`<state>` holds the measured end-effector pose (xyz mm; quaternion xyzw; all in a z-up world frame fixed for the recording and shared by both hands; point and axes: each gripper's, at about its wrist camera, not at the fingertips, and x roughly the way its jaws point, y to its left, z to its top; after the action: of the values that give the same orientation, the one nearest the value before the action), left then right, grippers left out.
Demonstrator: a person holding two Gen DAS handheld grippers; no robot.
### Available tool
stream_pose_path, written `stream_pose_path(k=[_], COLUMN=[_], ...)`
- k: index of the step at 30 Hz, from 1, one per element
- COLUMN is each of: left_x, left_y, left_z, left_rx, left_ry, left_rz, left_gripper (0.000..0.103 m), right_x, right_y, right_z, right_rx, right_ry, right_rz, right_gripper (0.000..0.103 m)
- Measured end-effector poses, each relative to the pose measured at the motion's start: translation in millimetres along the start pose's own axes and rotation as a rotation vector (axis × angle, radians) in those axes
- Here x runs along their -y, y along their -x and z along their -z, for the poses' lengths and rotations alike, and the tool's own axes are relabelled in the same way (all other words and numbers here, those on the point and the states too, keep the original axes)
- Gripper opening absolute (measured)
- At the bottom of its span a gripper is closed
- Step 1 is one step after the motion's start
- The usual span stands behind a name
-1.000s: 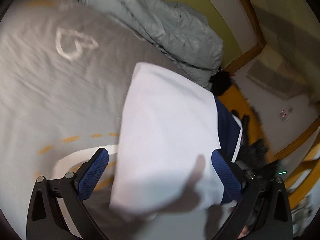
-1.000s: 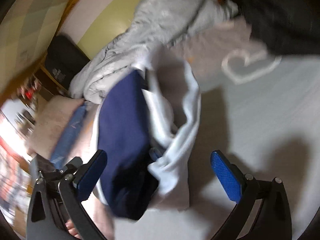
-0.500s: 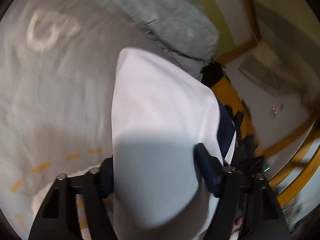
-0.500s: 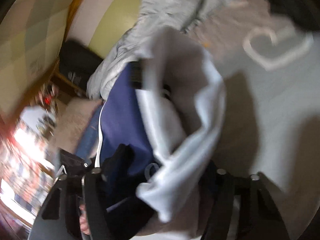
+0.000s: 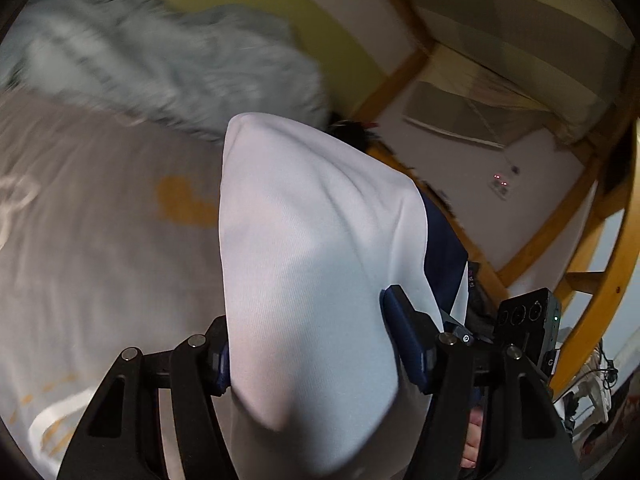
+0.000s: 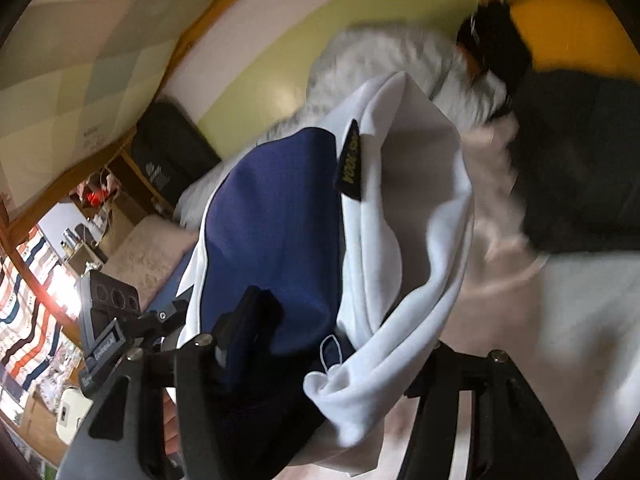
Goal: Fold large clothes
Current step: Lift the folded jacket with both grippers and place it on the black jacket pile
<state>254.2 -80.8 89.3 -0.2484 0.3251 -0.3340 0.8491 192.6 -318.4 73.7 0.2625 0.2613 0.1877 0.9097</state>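
Note:
A folded white and navy garment (image 5: 312,248) fills the middle of the left wrist view, lifted off the grey bed sheet (image 5: 100,240). My left gripper (image 5: 316,348) is shut on its near end, blue pads pressed against both sides. In the right wrist view the same garment (image 6: 280,224) shows its navy panel and white folds. My right gripper (image 6: 320,356) is shut on its bunched lower end. The other gripper's body (image 6: 108,320) shows at the left.
A rumpled pale grey-blue duvet (image 5: 160,60) lies at the back of the bed against the yellow-green wall. A wooden bed frame (image 5: 592,264) stands to the right. Dark clothing (image 6: 580,160) lies at the right in the right wrist view.
Both grippers have closed on the folded garment from open, and have lifted it off the bed; both views have tilted upward toward the wall.

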Motion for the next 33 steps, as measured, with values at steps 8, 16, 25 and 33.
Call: stream_pose_path(k=[8, 16, 25, 33], left_x=[124.9, 165.0, 98.2, 105.9], left_y=[-117.5, -285.5, -398.2, -398.1], left_z=[-53.0, -71.3, -23.3, -3.0], left_rx=[-0.057, -0.188, -0.281, -0.333], left_ry=[-0.173, -0.123, 0.007, -0.018], left_rz=[0.106, 0.204, 0.039, -0.002], left_gripper=[0.064, 0.064, 0.07, 0.08], right_x=[73.6, 168.4, 266.5, 274.7], right_y=[88.0, 113.8, 41.3, 59.4], right_z=[-76.5, -141.2, -124.8, -119.2], right_rx=[0.182, 0.264, 0.11, 0.125], right_ry=[-0.023, -0.034, -0.127, -0.207], right_rz=[0.075, 0.313, 0.439, 0.588], right_gripper=[0.053, 0.054, 0.055, 0.056])
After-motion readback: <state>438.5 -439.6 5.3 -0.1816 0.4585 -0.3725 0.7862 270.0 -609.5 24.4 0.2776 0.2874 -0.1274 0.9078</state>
